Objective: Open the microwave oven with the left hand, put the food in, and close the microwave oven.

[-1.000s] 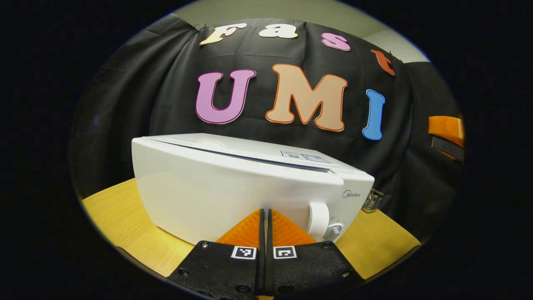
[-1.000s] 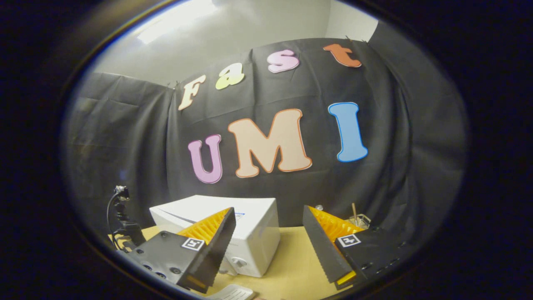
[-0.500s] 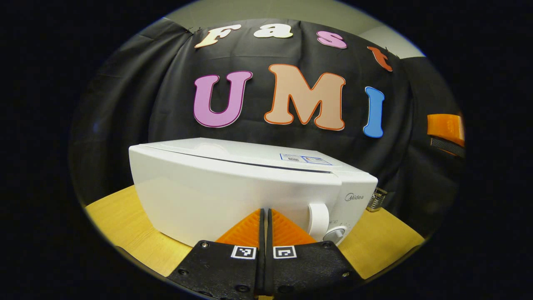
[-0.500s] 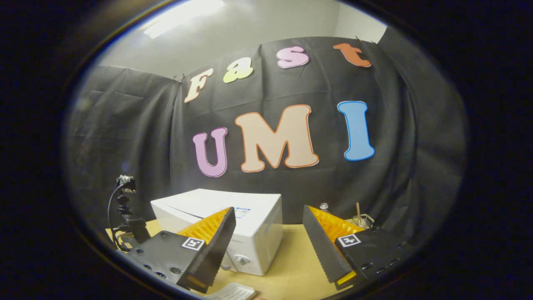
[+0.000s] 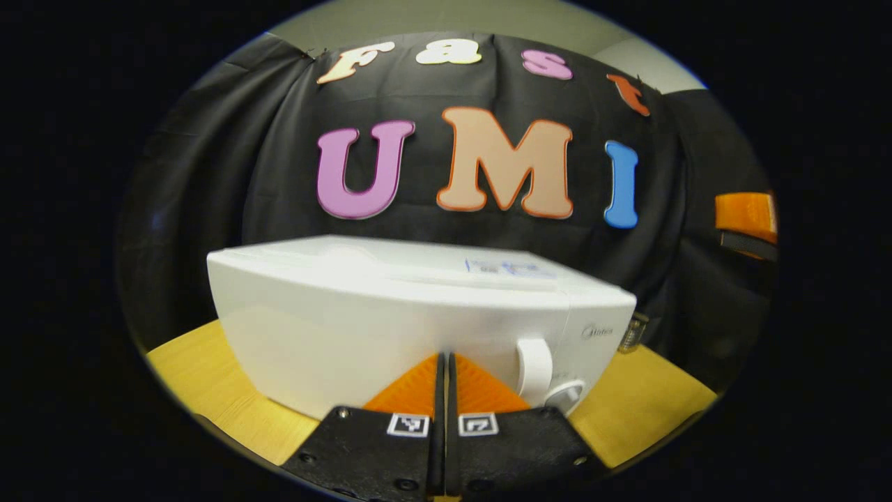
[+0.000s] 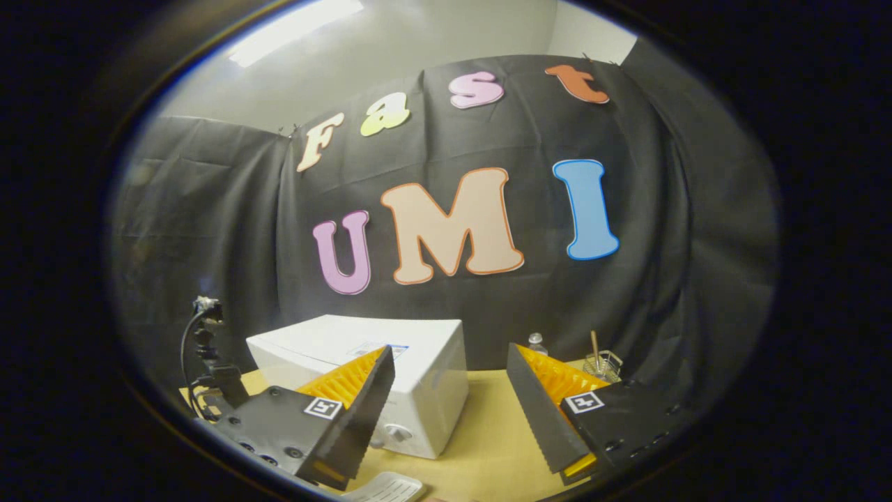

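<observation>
A white microwave oven (image 5: 390, 328) is seen standing upright on the yellow bench (image 5: 641, 411), straight ahead of the left hand-held gripper (image 5: 443, 369) and close to its pressed-together fingertips. Its door is shut, flush with the body. A white vertical handle (image 5: 535, 369) and a round knob (image 5: 566, 396) are set at the right end of its front, just right of the fingertips. In the right gripper view the oven (image 6: 418, 390) is found ahead and to the left, partly hidden behind the left finger of the right hand-held gripper (image 6: 449, 380), whose fingers are spread wide.

Wooden table (image 6: 481, 446): microwave oven (image 5: 390, 321) on top (door closed).
</observation>
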Demonstrator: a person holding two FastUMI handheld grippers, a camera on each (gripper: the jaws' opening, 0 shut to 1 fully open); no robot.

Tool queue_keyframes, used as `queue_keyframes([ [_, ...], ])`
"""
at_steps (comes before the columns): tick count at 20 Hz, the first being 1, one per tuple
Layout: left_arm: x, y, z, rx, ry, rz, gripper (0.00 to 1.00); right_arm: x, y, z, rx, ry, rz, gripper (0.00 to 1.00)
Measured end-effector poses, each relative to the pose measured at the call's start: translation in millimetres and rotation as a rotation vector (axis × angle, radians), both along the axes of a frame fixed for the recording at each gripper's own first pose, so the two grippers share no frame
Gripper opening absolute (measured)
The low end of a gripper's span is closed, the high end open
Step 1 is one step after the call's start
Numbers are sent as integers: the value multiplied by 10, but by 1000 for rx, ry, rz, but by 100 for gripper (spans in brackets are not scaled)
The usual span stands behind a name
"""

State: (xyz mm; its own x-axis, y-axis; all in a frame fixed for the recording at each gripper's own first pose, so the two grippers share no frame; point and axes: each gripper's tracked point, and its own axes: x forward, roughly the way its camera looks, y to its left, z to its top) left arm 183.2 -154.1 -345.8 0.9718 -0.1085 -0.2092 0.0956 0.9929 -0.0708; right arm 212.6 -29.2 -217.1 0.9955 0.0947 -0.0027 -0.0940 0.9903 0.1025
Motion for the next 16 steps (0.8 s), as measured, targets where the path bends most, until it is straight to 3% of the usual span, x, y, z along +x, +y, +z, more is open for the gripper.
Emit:
queue_keyframes([
  [6,-17,-23,-13,1,15,-32,1,52,-148,-29,7,15,-45,99],
  [7,-19,11,-15,7,18,-21,1,58,-167,-43,6,17,-50,92],
  [8,-44,54,-7,12,22,-5,1,54,-174,-45,1,17,-53,92],
  [12,-299,157,192,-13,6,-31,3,40,-167,-34,-2,17,-55,91],
  [16,-573,407,545,33,-57,-11,5,5,-157,-4,-4,10,-53,92],
])
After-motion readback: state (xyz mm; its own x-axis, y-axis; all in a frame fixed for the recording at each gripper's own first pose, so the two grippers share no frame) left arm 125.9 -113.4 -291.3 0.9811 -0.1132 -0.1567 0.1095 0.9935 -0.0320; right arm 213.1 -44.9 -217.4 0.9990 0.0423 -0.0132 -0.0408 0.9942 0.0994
